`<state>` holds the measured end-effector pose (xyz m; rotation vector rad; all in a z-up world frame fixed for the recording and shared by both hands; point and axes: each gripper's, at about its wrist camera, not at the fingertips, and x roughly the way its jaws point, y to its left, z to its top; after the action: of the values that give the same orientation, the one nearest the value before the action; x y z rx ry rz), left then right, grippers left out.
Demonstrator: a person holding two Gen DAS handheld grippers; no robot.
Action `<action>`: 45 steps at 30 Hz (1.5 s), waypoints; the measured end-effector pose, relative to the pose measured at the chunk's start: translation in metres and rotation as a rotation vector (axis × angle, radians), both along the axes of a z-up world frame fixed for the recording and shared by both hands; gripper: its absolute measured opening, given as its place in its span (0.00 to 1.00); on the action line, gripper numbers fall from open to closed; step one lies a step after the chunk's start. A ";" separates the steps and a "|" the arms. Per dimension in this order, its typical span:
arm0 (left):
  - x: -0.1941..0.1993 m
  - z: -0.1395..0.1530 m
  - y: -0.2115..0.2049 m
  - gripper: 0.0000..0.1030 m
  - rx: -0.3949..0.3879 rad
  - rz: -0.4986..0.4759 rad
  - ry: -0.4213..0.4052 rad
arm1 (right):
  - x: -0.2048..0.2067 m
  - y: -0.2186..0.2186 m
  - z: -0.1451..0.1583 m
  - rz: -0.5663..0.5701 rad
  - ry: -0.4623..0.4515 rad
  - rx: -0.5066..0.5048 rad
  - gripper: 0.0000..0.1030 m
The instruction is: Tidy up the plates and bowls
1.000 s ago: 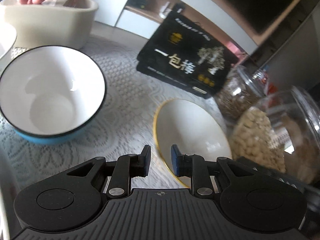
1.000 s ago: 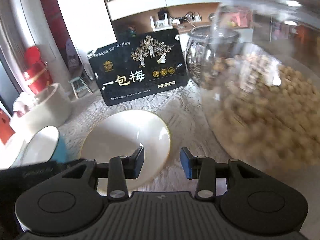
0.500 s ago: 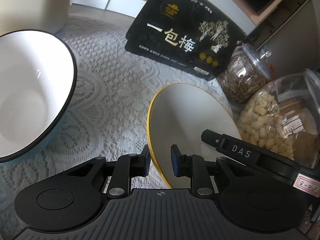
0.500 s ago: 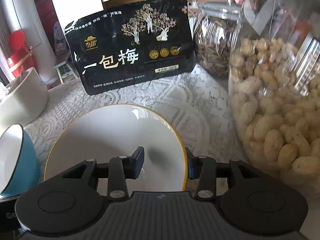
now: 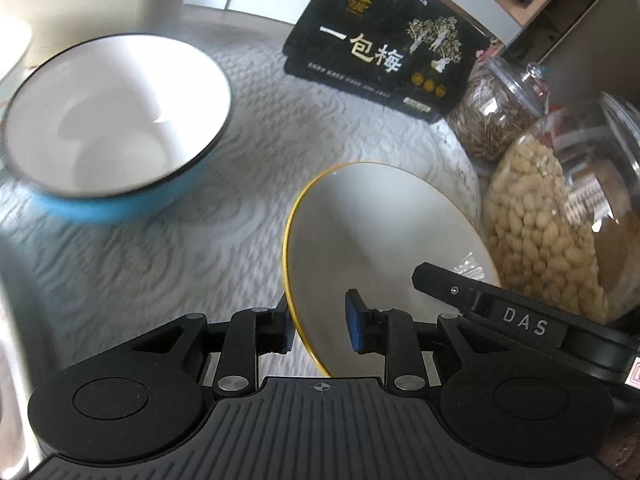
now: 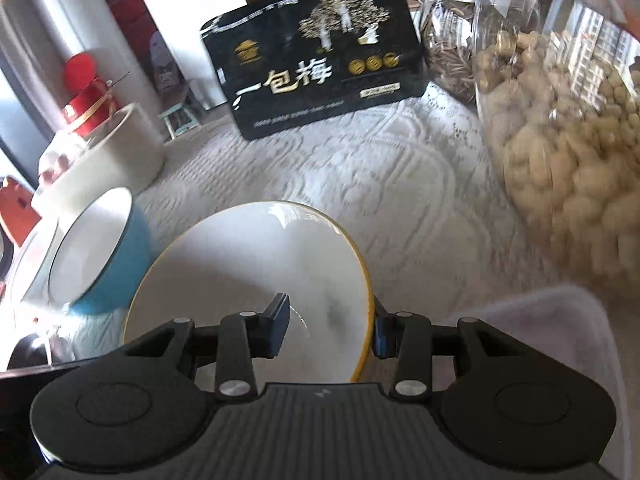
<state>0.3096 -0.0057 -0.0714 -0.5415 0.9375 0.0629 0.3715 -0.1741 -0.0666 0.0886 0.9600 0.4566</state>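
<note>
A white plate with a yellow rim (image 5: 380, 232) (image 6: 256, 276) is lifted off the lace cloth between both grippers. My left gripper (image 5: 318, 326) straddles its left rim, jaws close around it. My right gripper (image 6: 330, 326) straddles its right rim, one finger over the plate, one outside. A blue bowl with a white inside (image 5: 116, 128) (image 6: 100, 252) sits to the left. A white plate (image 6: 24, 268) lies under or beside it, partly hidden.
A black gift box (image 5: 384, 56) (image 6: 320, 60) stands at the back. Two glass jars, one of peanuts (image 5: 560, 216) (image 6: 568, 128) and one of dried strands (image 5: 496, 116), crowd the right. A cream tub (image 5: 92, 4) (image 6: 104, 160) stands at the left back. A clear plastic lid (image 6: 560, 340) lies near right.
Both grippers have closed in on the yellow-rimmed plate from either side, and it now tilts up off the cloth. The blue bowl has come closer to it in the right view.
</note>
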 end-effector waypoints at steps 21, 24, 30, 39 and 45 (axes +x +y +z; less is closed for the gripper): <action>-0.100 0.009 0.023 0.26 -0.022 -0.026 0.035 | -0.090 0.005 -0.004 0.125 -0.007 0.075 0.42; -0.111 0.016 0.032 0.27 -0.050 -0.031 0.005 | -0.094 -0.001 0.001 0.107 -0.011 0.090 0.42; -0.144 0.042 0.067 0.26 -0.061 0.026 -0.103 | -0.105 -0.005 0.021 0.021 -0.073 0.086 0.42; -0.174 0.064 0.135 0.26 -0.015 0.200 -0.172 | -0.112 0.016 0.037 -0.003 -0.152 -0.015 0.43; -0.194 0.063 0.181 0.26 0.135 0.365 -0.124 | -0.125 0.042 0.051 0.079 -0.212 -0.015 0.43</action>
<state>0.1161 0.1755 -0.0081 -0.5794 0.6998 0.4142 0.2463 -0.1317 -0.0156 -0.0113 0.7603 0.5206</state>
